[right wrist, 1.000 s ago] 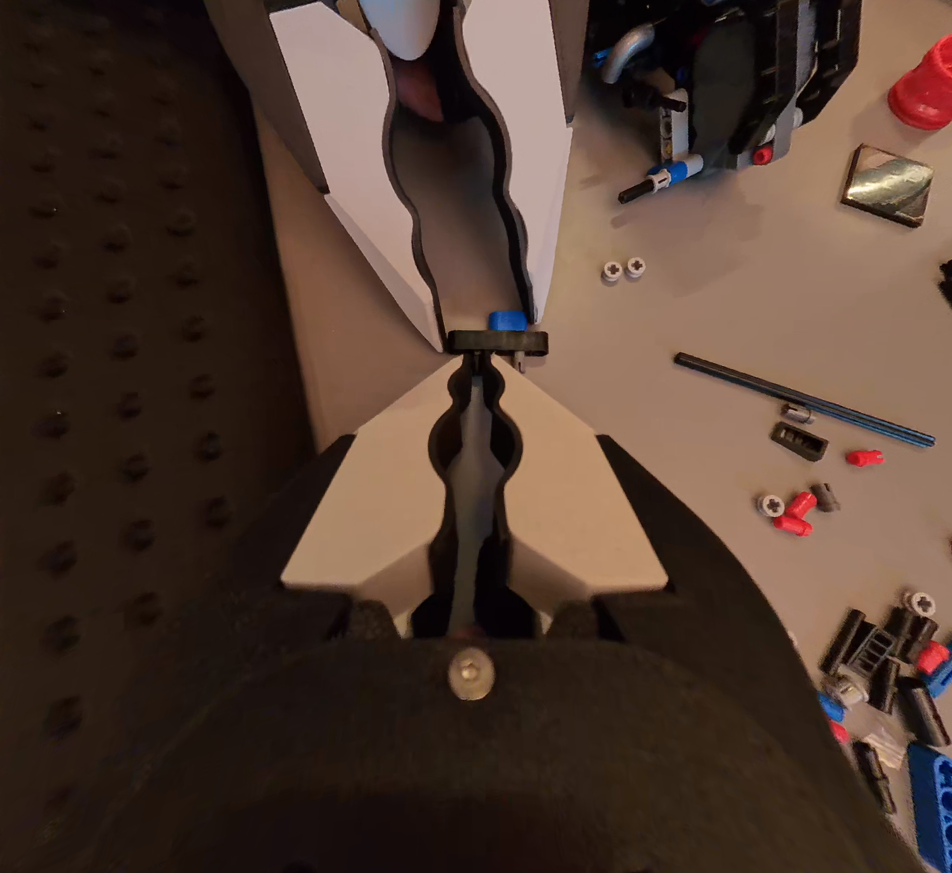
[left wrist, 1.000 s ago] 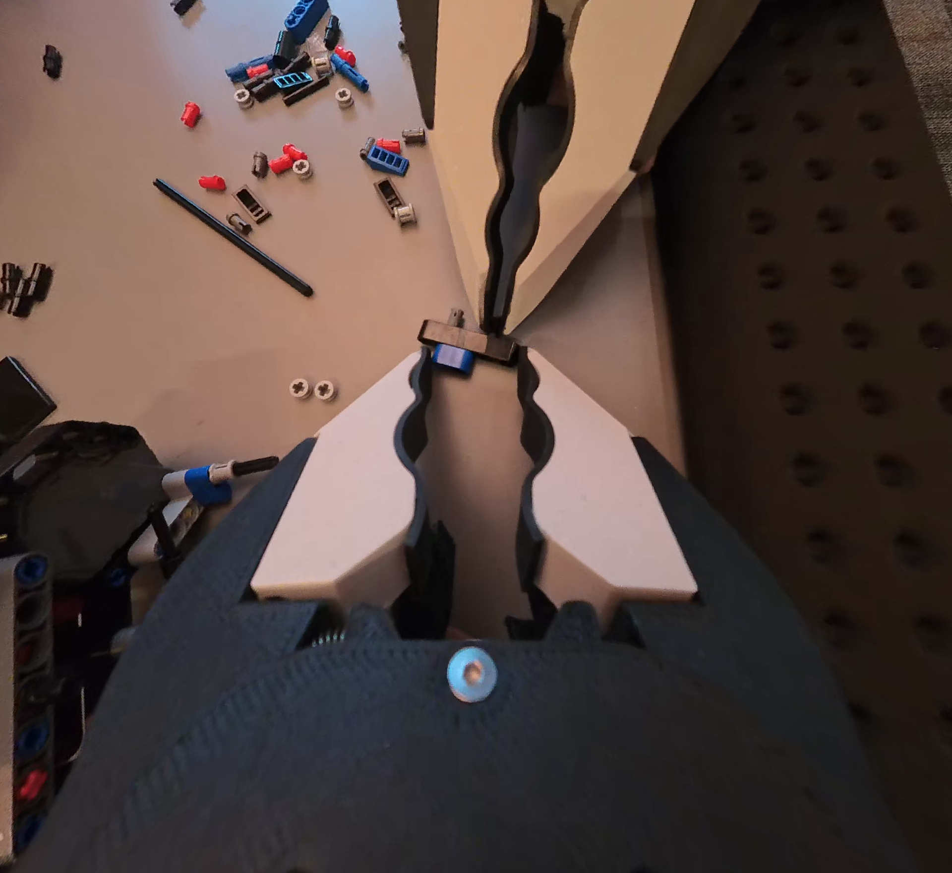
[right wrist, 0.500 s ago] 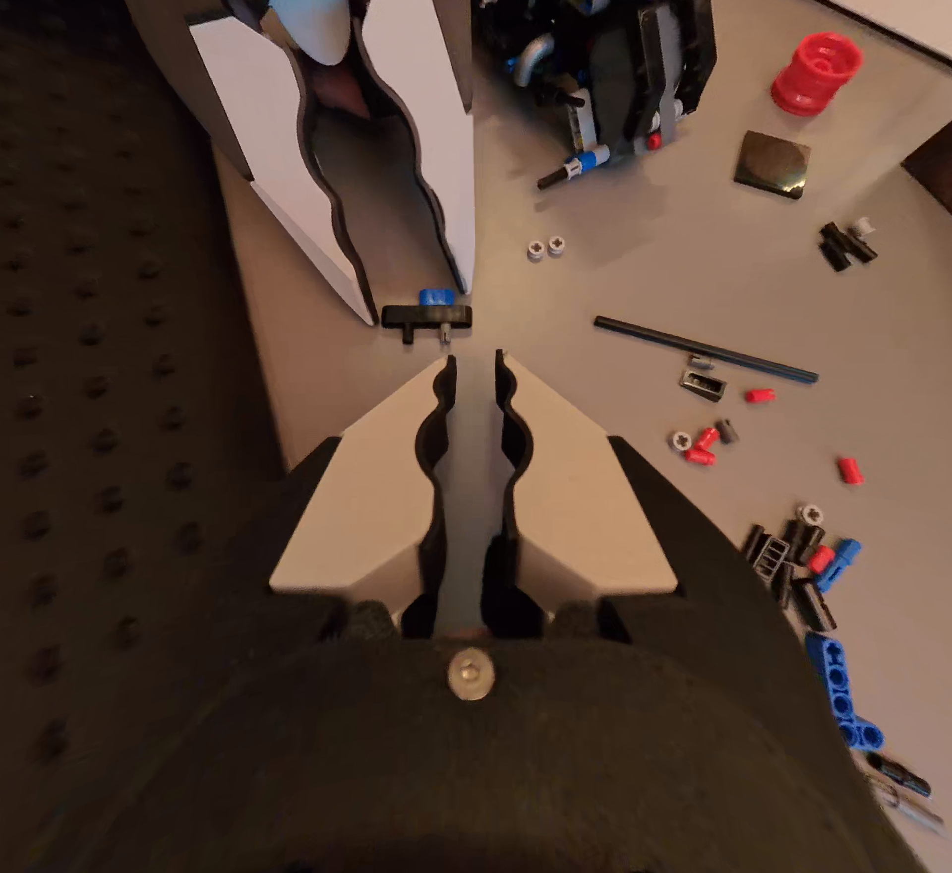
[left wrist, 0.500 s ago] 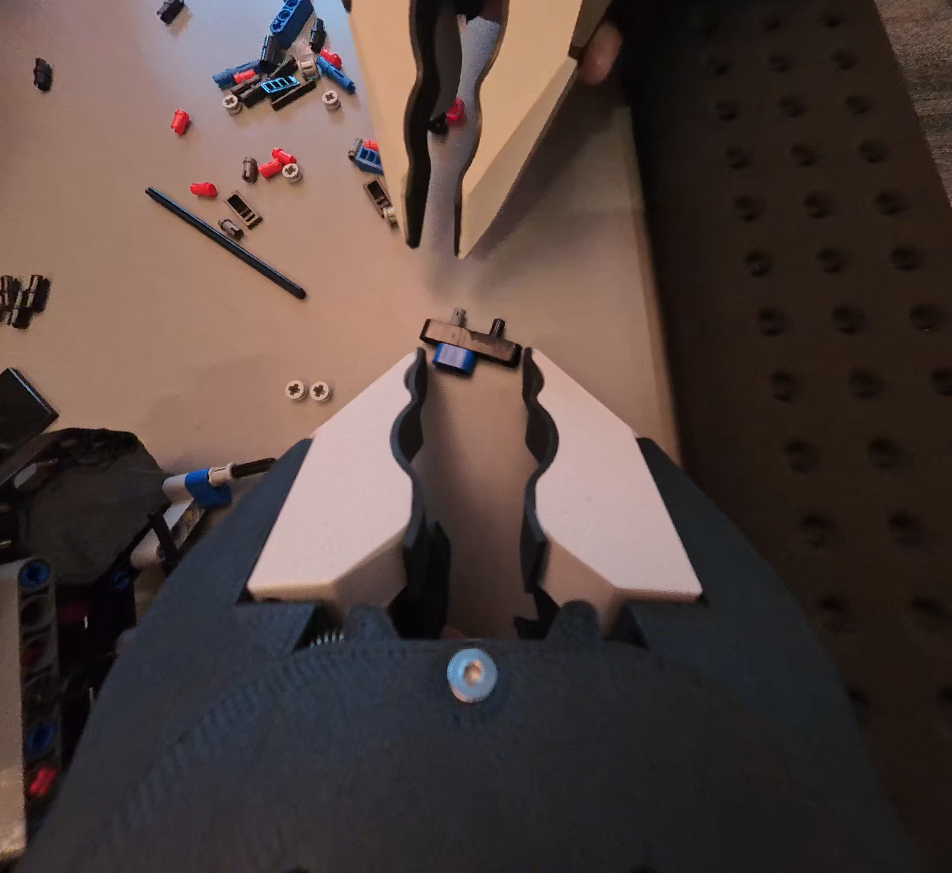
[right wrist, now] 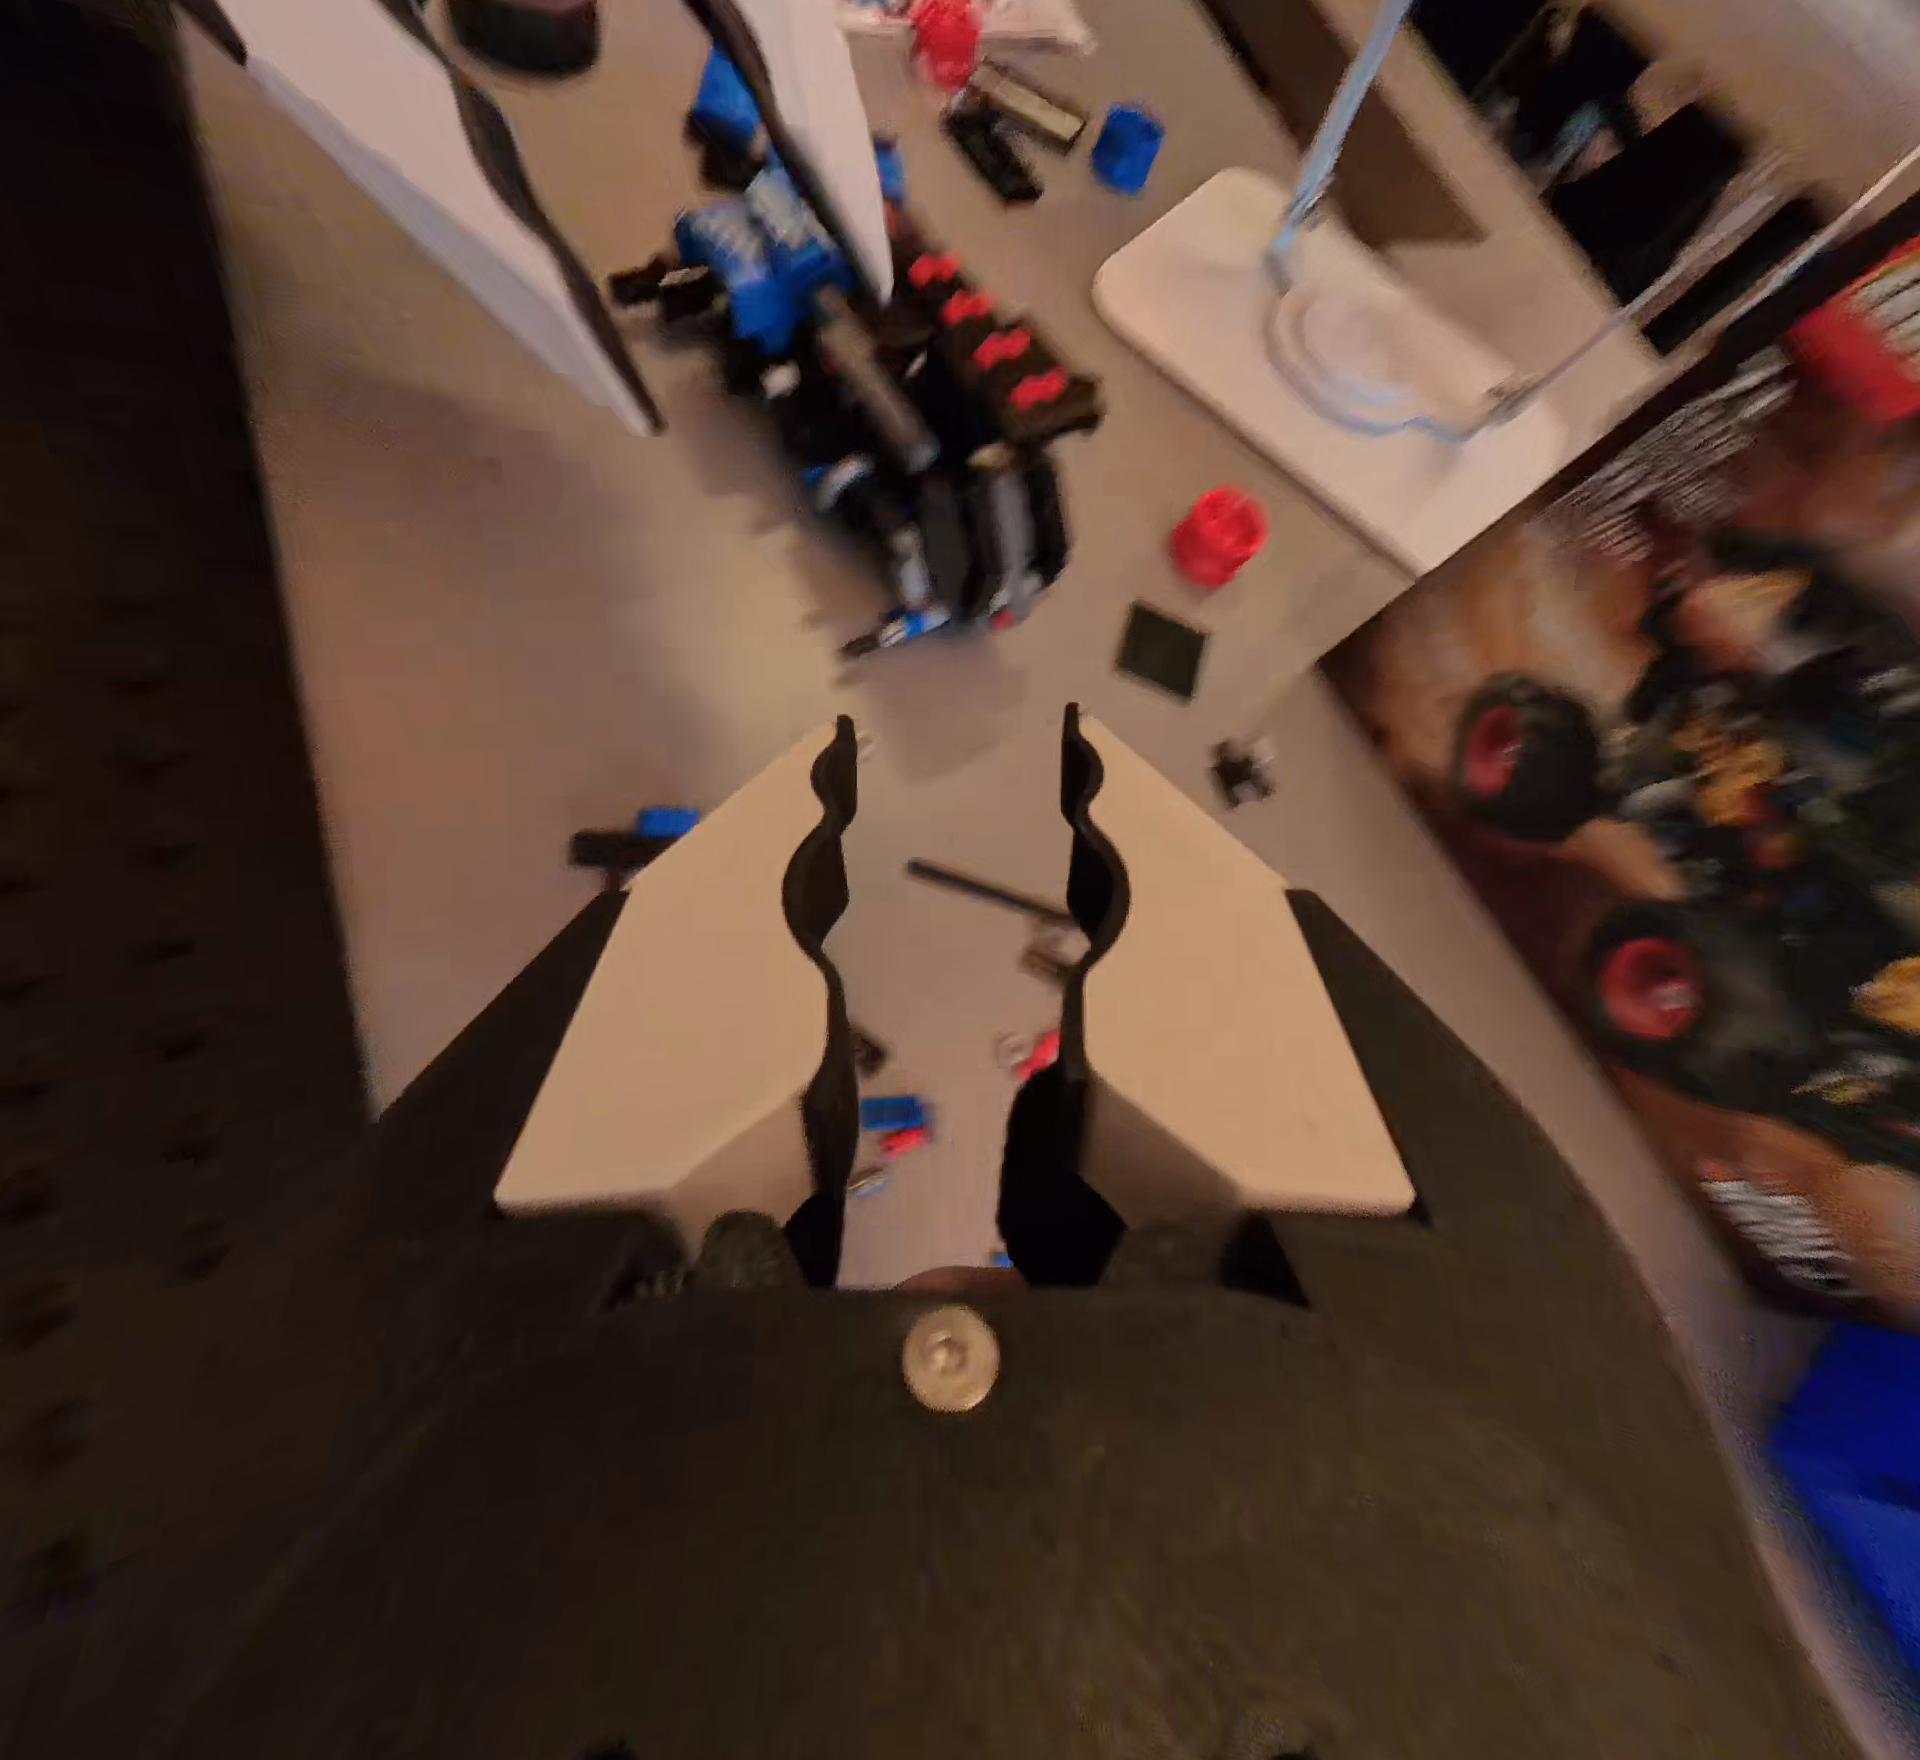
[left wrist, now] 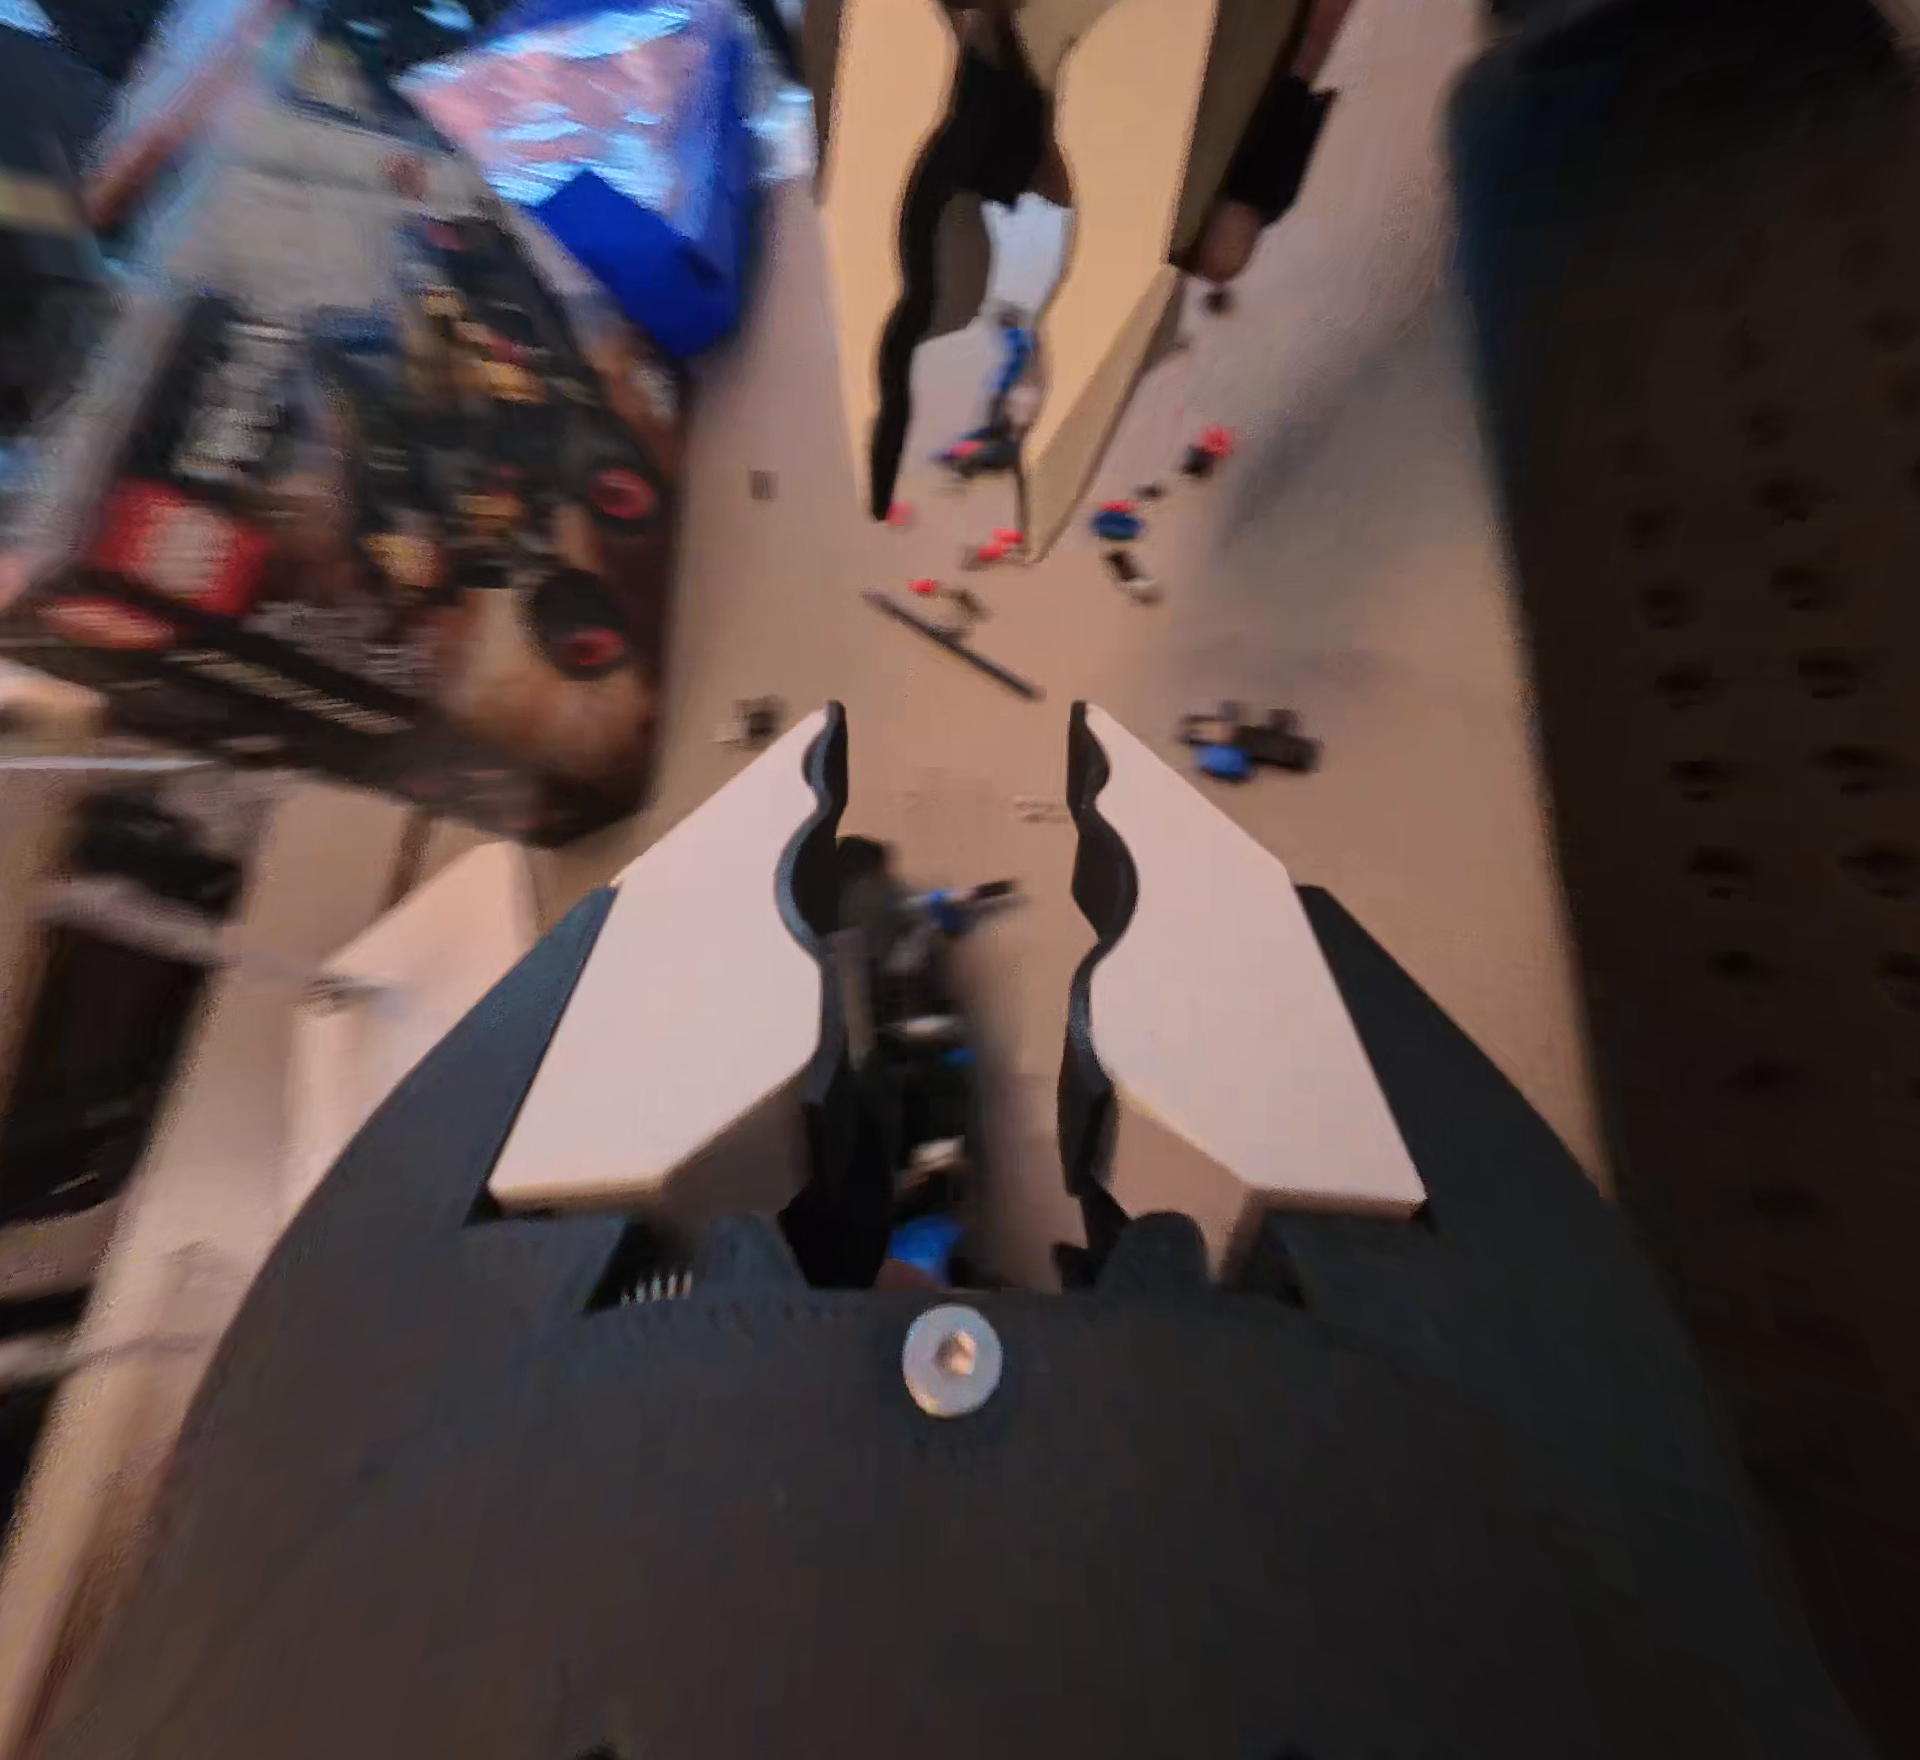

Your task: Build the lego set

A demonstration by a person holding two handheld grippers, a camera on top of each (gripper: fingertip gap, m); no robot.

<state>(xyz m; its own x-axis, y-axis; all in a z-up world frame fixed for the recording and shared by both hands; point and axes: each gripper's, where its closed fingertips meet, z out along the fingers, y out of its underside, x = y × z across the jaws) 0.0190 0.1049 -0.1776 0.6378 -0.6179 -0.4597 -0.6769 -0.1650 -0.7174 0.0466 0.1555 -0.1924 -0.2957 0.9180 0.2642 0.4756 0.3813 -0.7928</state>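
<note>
So the lego model (right wrist: 935,463) is only half built, and it sits on the worktop (right wrist: 499,567). Loose bits (left wrist: 997,547) still lie around, so lots is left to do. The left tool (left wrist: 954,723) and the right tool (right wrist: 954,734) are both spread wide and hold nothing. A second ago they met at a small black and blue piece (right wrist: 634,840). Now that piece lies alone by the right tool, and both tools have lifted up.
</note>
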